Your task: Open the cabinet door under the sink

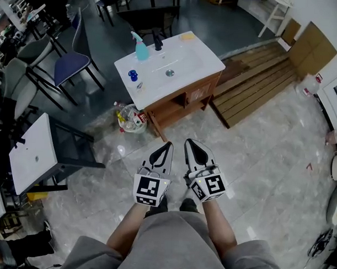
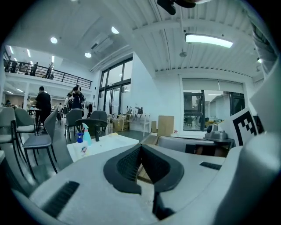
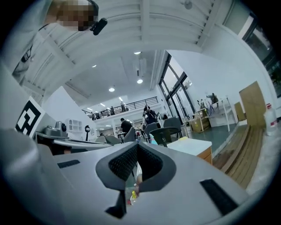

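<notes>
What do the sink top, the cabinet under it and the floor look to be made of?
Sink top: white, smooth and glossy, likely ceramic or moulded stone. Cabinet: reddish-brown wood or wood veneer, judging by colour; the grain is too small to tell. Floor: grey veined polished tile with a marble look, showing light glare.

no text or label can be read.

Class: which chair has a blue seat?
The chair just left of the sink; the chairs farther left have grey seats.
</notes>
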`<state>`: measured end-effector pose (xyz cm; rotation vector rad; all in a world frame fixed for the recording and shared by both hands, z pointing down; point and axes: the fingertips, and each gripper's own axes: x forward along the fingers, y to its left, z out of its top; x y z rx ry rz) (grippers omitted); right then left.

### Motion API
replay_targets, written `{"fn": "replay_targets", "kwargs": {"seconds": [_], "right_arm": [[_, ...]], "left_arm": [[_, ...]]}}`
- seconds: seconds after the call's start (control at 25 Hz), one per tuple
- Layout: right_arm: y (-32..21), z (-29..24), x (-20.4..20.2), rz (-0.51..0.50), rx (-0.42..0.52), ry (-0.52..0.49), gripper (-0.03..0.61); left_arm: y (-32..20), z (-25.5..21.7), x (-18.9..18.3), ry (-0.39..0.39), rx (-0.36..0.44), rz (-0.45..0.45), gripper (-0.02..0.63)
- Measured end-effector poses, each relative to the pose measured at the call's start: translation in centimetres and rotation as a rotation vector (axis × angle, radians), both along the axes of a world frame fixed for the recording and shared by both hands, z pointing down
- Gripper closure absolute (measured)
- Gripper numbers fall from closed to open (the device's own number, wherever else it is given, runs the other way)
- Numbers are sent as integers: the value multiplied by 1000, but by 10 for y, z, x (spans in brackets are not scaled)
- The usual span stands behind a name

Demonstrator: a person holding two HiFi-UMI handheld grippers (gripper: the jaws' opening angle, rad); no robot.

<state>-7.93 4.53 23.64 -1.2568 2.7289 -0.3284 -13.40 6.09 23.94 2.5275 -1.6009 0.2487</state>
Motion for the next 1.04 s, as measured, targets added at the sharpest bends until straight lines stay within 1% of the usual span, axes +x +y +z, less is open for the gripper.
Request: {"fn": "replay_targets", "kwargs": {"seconds": [0.28, 0.44, 0.72, 1.04], "right_arm": [[6, -51, -4, -13, 133, 37, 571], [8, -63, 0, 0, 168, 48, 571], [5, -71, 9, 19, 194, 61, 571], [2, -75, 17, 30, 198, 61, 571]], "left_arm": [[-7, -51, 9, 10, 127, 40, 606], [-7, -67, 10, 13, 174, 54, 606], [-8, -73, 16, 14, 199, 82, 606], [-9, -76, 25, 19, 198, 98, 606]]}}
